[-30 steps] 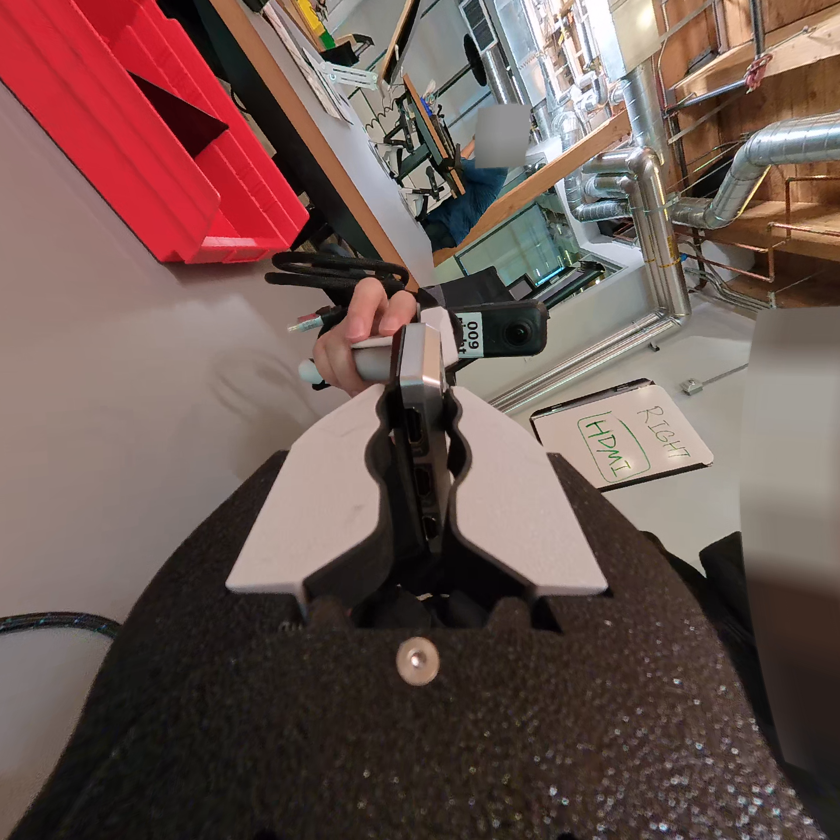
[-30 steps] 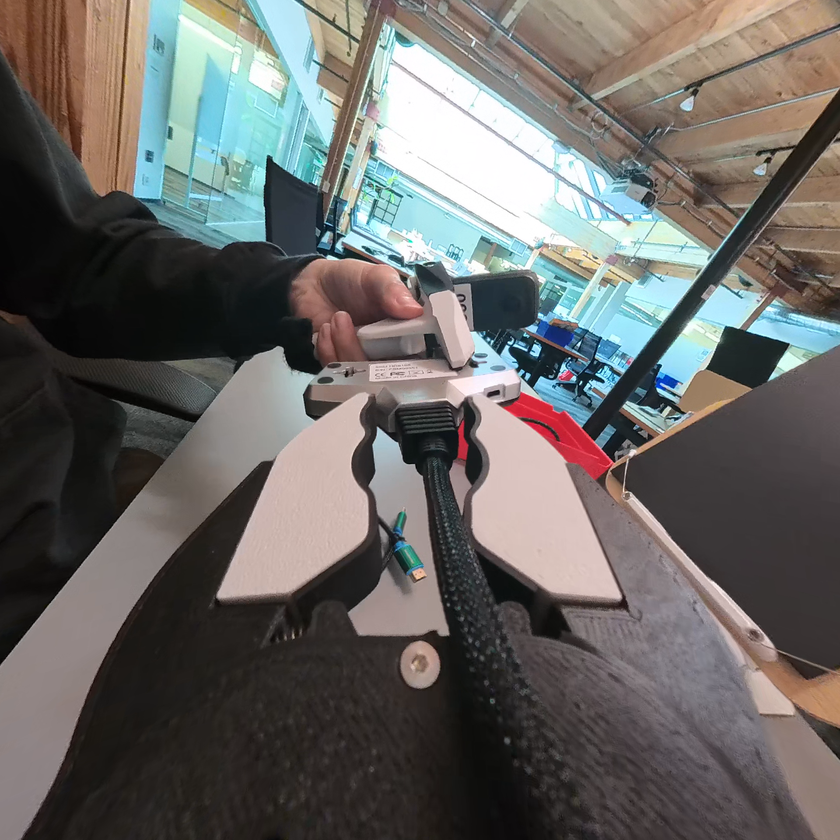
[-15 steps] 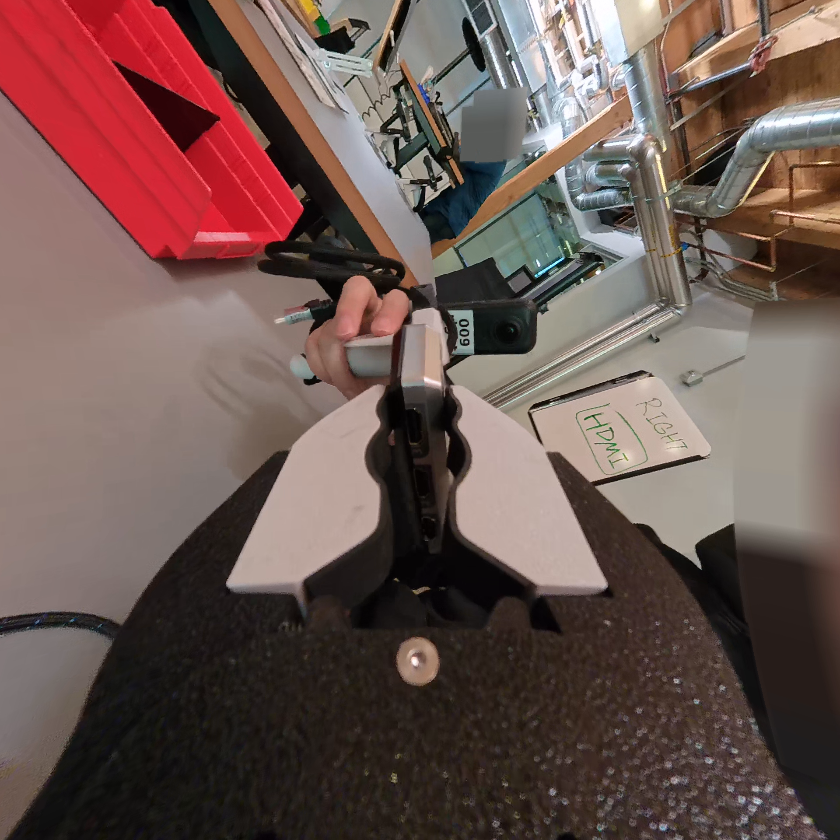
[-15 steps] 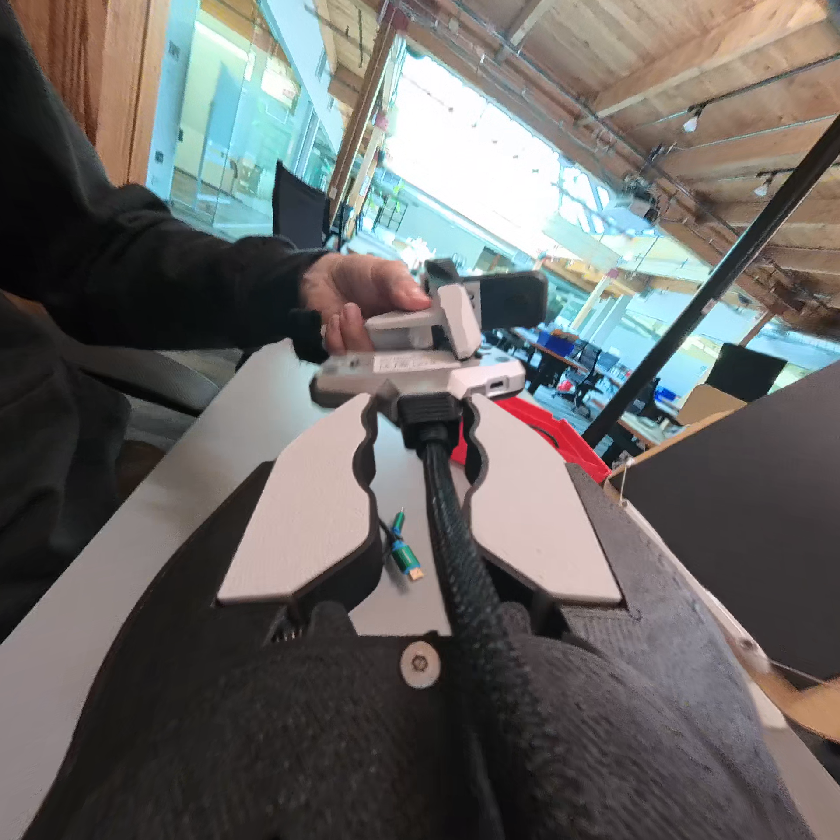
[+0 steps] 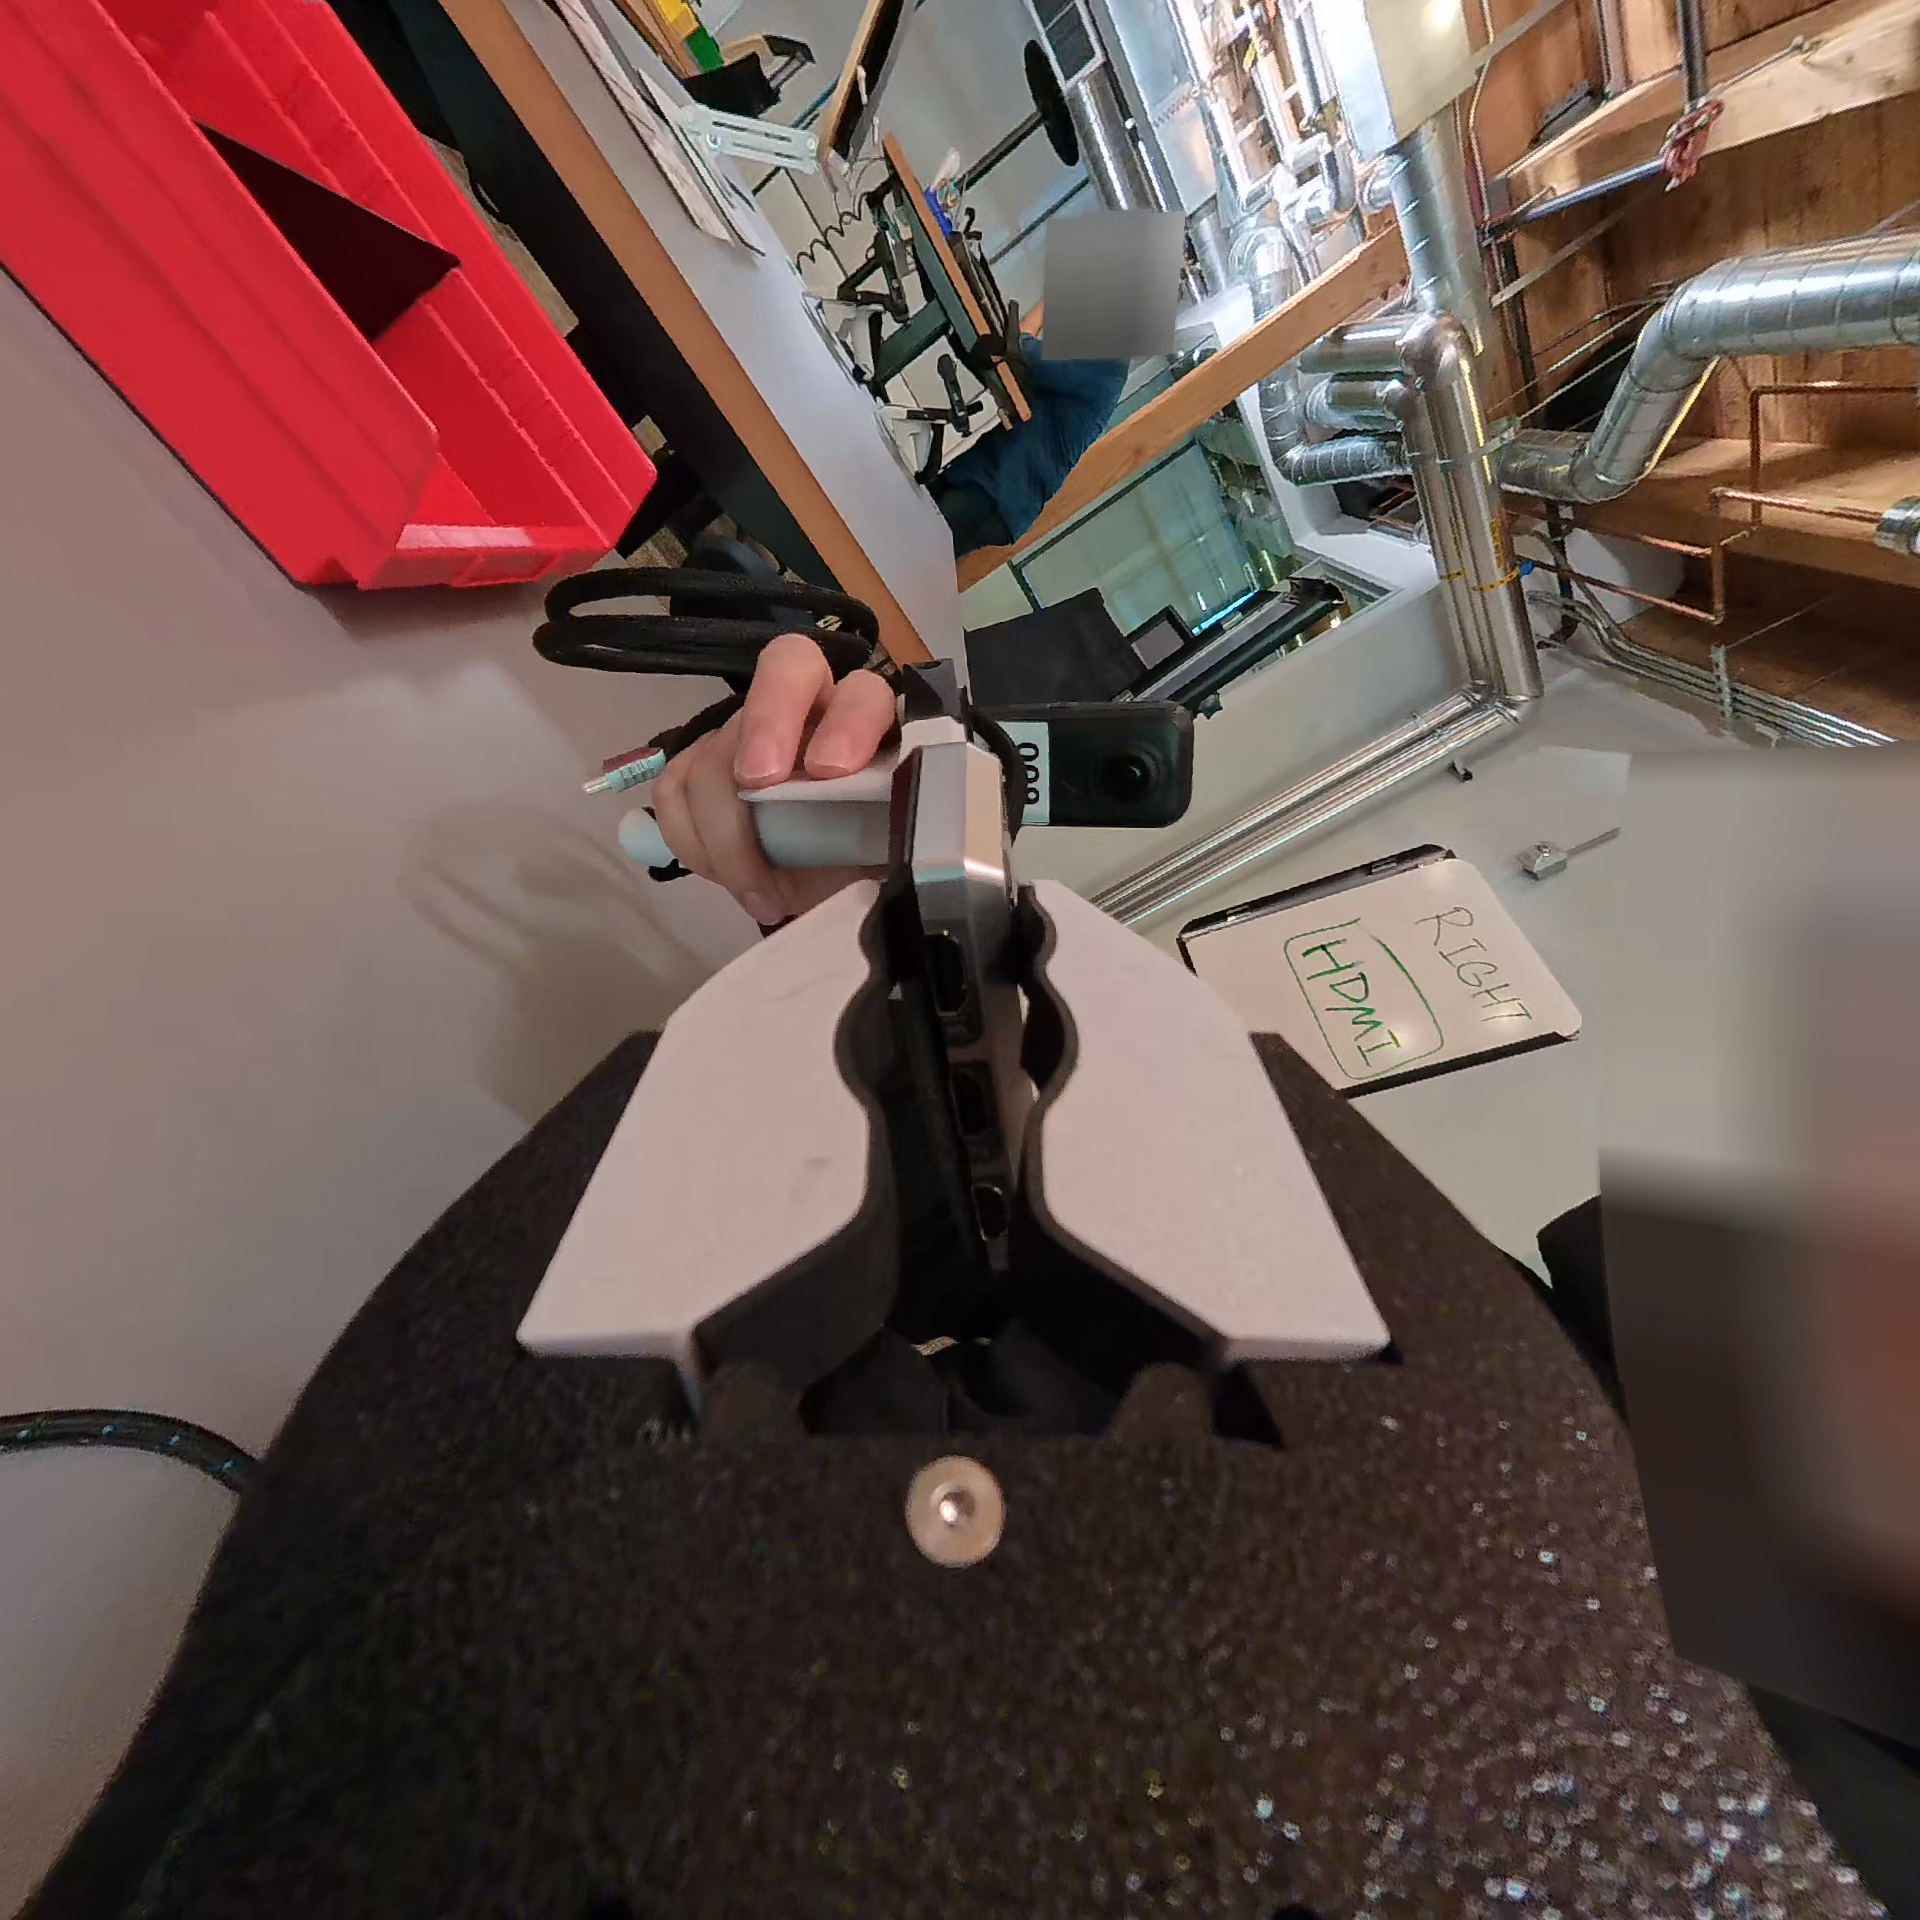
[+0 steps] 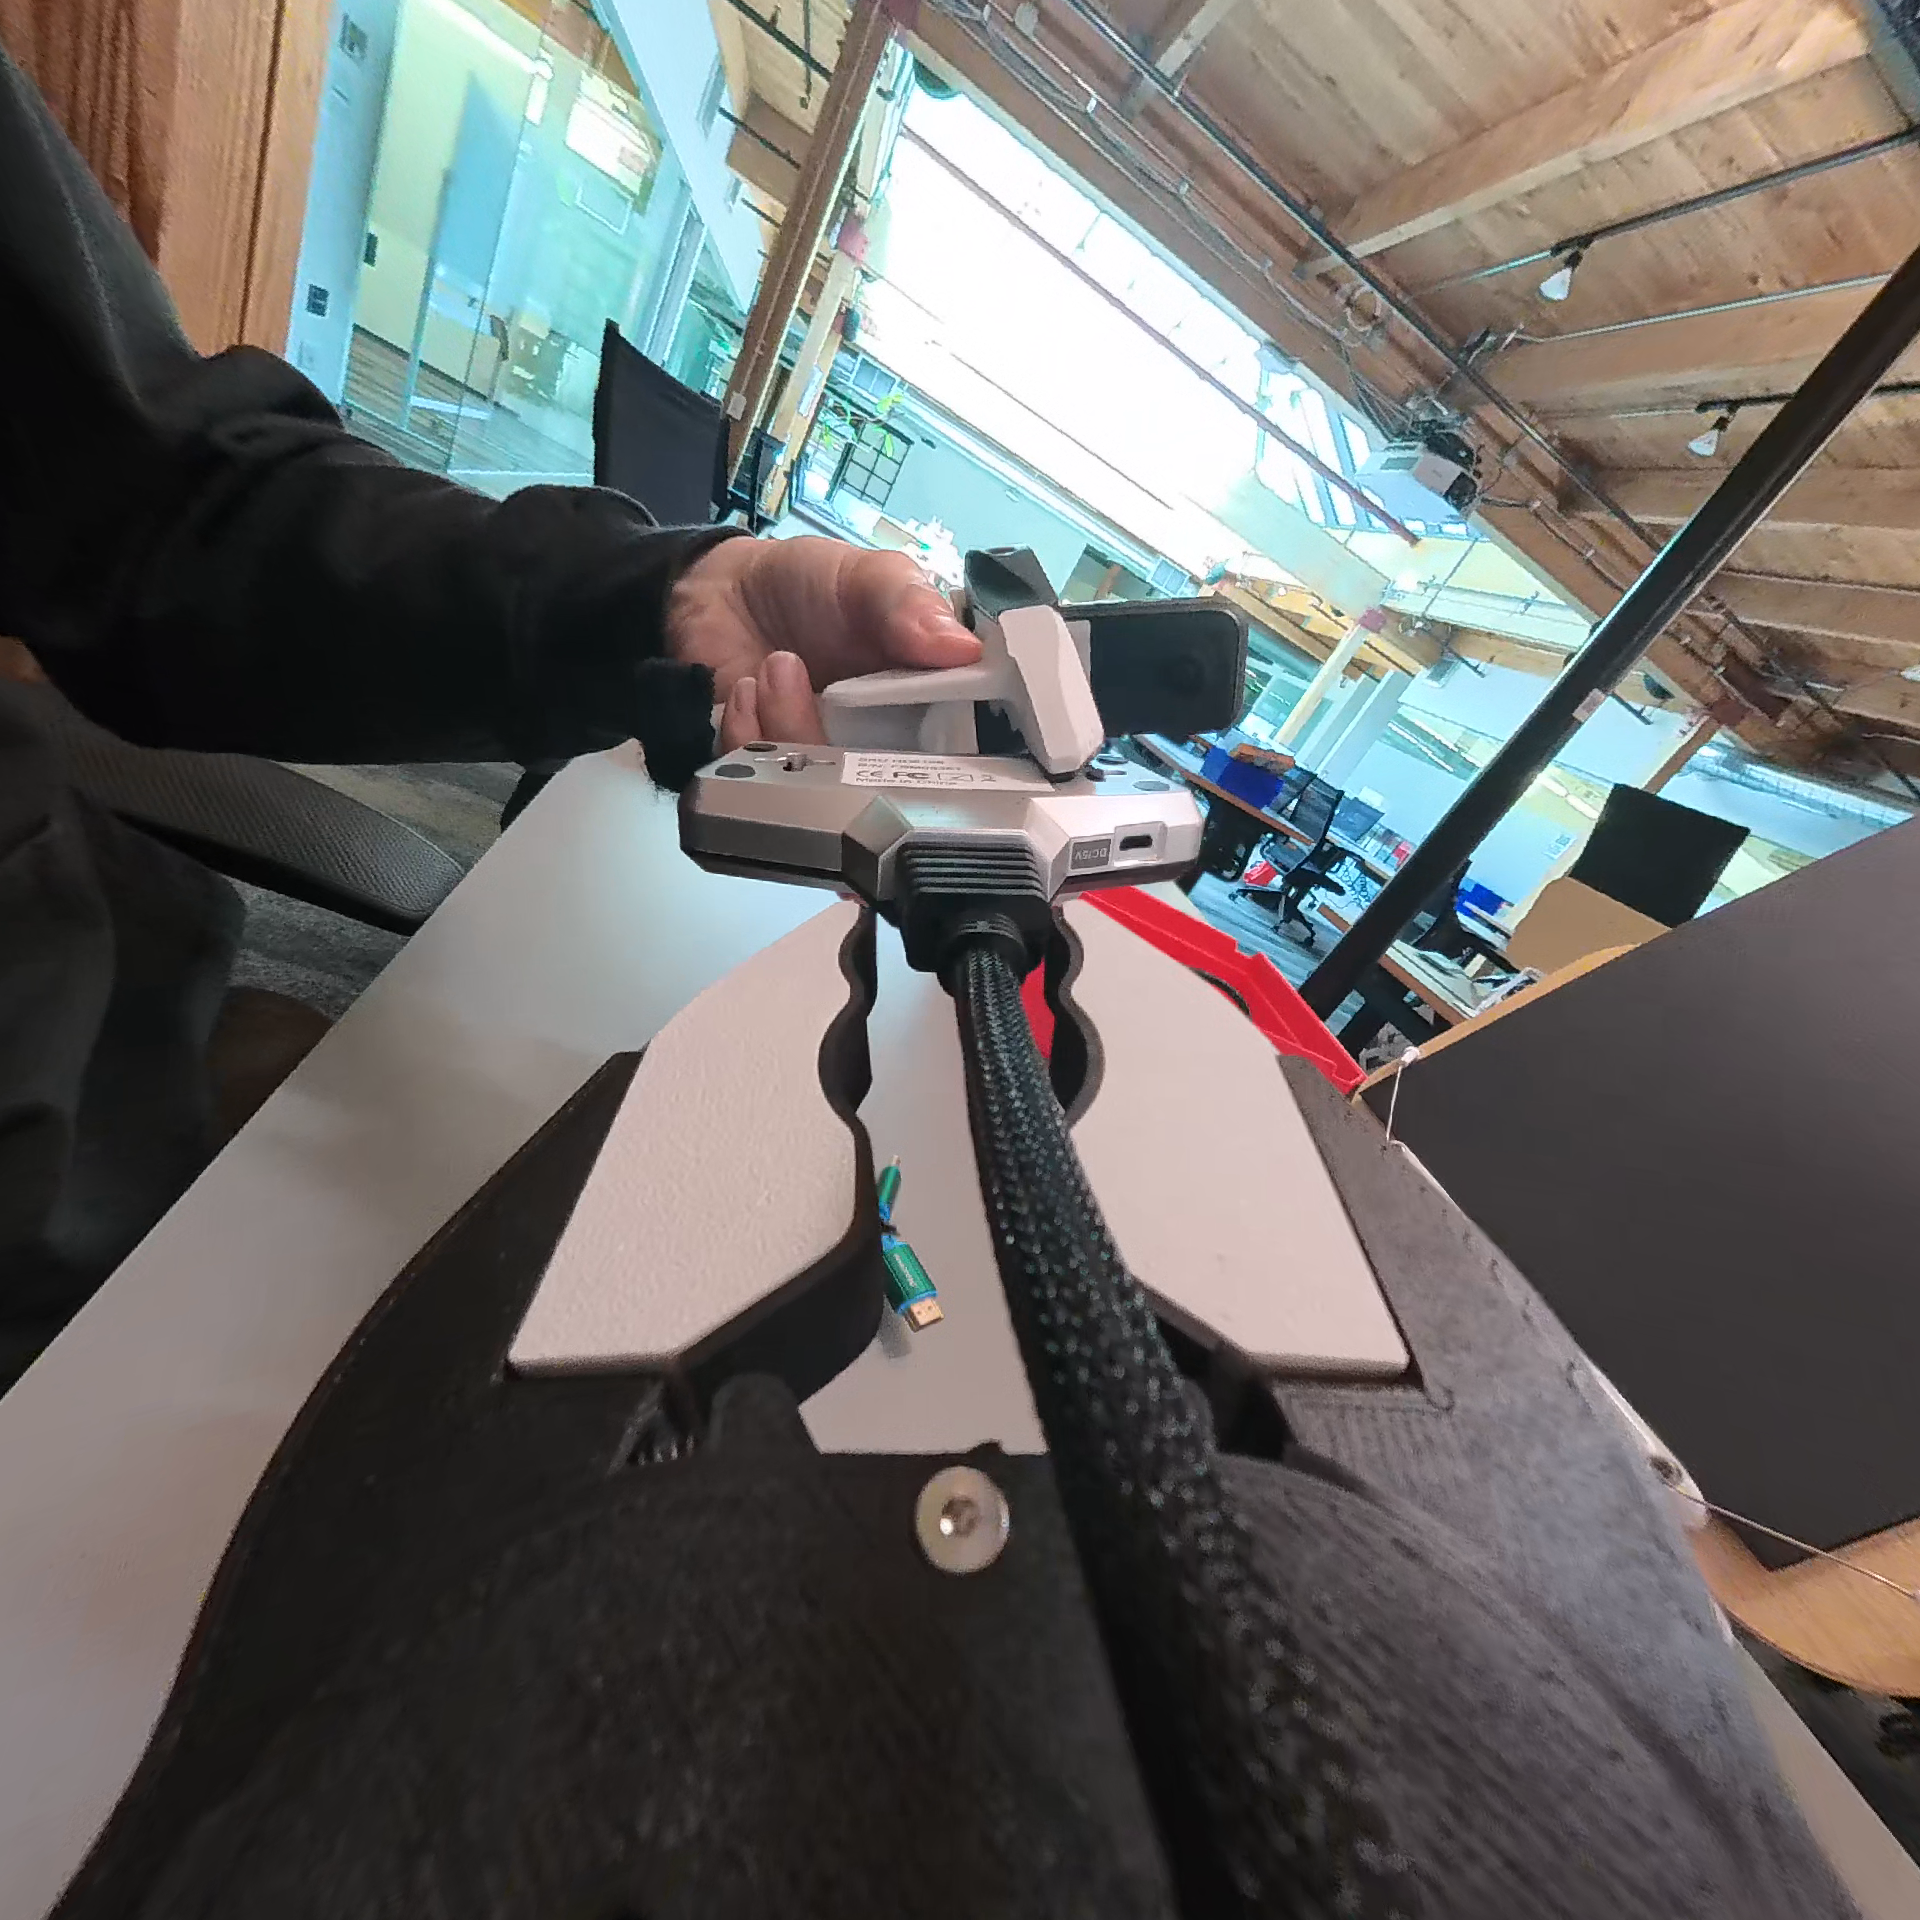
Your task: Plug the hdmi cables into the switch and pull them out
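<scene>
**One cable seated, fingers loosened, more ports waiting**

My left gripper (image 5: 951, 1039) has its fingers clamped on the switch (image 5: 961, 883), holding the grey box edge-on and lifted off the table (image 5: 260, 883); from that side I see a row of ports on the switch's near face, all of them vacant as far as I can tell.

In the right wrist view, the braided HDMI cable (image 6: 1049, 1195) runs up between the fingers of my right gripper (image 6: 961, 977) and its black plug (image 6: 966, 883) sits pushed into the socket on the switch's (image 6: 935, 790) single-port edge; I judge it fully home, since no metal of the connector shows; the right fingers stand apart, with clear gaps on either side of the cable, so they grip nothing at present.

A second connector, the small green one (image 6: 904, 1262), lies loose on the table (image 6: 468, 1091) below the right fingers; a coil of black cable (image 5: 707, 623) rests farther off near the red bin (image 5: 312, 312).

By my reckoning the task is at an early-middle stage: one plug-in looks complete; the other cables are not yet inserted, and every pull-out is still to do; I cannot tell from here which cable suits which port; the switch must be kept steady while the right side works.
</scene>
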The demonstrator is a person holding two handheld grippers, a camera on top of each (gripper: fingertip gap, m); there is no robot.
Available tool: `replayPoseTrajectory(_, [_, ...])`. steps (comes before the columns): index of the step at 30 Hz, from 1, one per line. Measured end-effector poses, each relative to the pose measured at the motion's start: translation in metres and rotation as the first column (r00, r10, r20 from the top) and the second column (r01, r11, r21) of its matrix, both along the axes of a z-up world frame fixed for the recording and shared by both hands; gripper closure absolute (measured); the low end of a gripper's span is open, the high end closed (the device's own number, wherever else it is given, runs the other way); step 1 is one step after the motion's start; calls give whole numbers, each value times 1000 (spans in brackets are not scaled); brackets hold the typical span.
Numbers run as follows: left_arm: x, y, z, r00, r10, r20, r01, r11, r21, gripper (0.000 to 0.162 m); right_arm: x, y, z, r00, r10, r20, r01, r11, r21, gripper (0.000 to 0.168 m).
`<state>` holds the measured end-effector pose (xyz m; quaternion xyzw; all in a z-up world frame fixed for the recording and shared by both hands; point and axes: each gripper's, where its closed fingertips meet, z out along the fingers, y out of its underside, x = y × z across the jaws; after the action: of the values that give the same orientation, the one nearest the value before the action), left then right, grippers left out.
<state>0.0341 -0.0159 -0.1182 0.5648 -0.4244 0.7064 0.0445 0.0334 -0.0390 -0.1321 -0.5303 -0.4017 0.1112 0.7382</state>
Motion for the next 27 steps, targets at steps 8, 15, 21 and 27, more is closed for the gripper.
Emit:
replayPoseTrajectory(8, [-1, -1, -2, 1000, -6, -8, 6, 1000, 12, 141, -4, -12, 18, 992, 81, -95, -77, 996, 53, 126])
replayPoseTrajectory(15, [1, -2, -6, 1000, -9, -21, 10, 1000, 14, 141, 2, -8, 10, 999, 27, -41, -26, 999, 28, 127])
replayPoseTrajectory(21, [1, -2, -7, 1000, -11, -25, 12, 1000, 14, 142, 1, -9, 7, 998, 50, -38, -50, 999, 5, 134])
replayPoseTrajectory(27, [-1, 0, -9, 1000, -12, -26, 12, 1000, -6, 141, -1, -5, -2, 999, 37, -4, -37, 998, -41, 131])
